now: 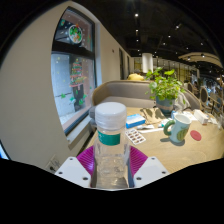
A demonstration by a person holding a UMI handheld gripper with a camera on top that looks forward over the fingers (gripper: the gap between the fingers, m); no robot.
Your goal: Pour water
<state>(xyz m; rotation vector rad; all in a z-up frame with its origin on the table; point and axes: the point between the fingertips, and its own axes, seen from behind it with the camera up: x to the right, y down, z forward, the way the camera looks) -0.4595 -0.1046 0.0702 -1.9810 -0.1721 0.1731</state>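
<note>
A clear plastic water bottle [111, 150] with a white cap and a green neck band stands upright between my gripper's [111, 162] two fingers. Both pink pads [87, 158] press against its sides, so the gripper is shut on it. The bottle looks lifted above the wooden table [175, 150]. A teal cup [178, 130] lies on the table beyond the fingers, to the right of the bottle.
A potted green plant [163, 88] stands further back on the table. A blue-and-white box [136, 122] and a patterned sheet [136, 137] lie just behind the bottle. A red disc [196, 135] sits right of the cup. A window wall runs along the left.
</note>
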